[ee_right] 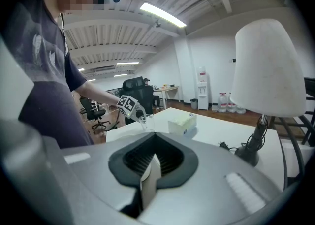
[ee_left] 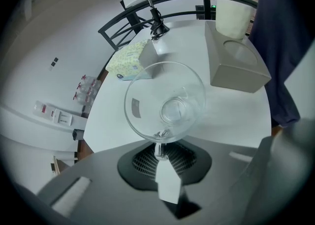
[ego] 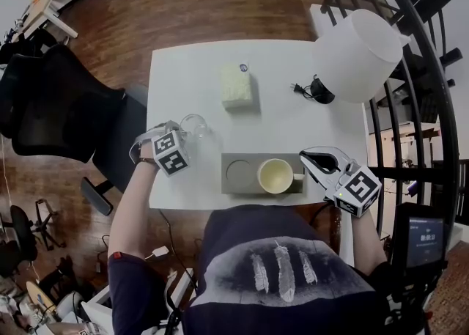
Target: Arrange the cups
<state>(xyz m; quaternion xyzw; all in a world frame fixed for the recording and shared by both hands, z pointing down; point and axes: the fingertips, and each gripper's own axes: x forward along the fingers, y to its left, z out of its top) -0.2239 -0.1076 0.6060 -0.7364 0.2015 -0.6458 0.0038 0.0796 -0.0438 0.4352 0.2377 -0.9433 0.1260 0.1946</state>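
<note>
A clear glass cup [ego: 195,125] stands near the white table's left edge. My left gripper [ego: 185,135] points steeply down and is shut on its near rim. In the left gripper view the rim of the glass cup [ee_left: 165,102] is pinched between the jaws of the left gripper [ee_left: 158,152]. A cream mug [ego: 275,176] sits in the right recess of a grey tray [ego: 233,159], whose left recess holds nothing. My right gripper [ego: 306,157] is shut on nothing, just right of the mug's handle. From the right gripper [ee_right: 147,175] the mug is hidden.
A tissue box [ego: 239,86] lies at the table's middle back. A white-shaded lamp [ego: 357,55] with its black base and cord stands at the back right. A black office chair [ego: 66,106] is left of the table, and a dark metal railing [ego: 418,48] runs along the right.
</note>
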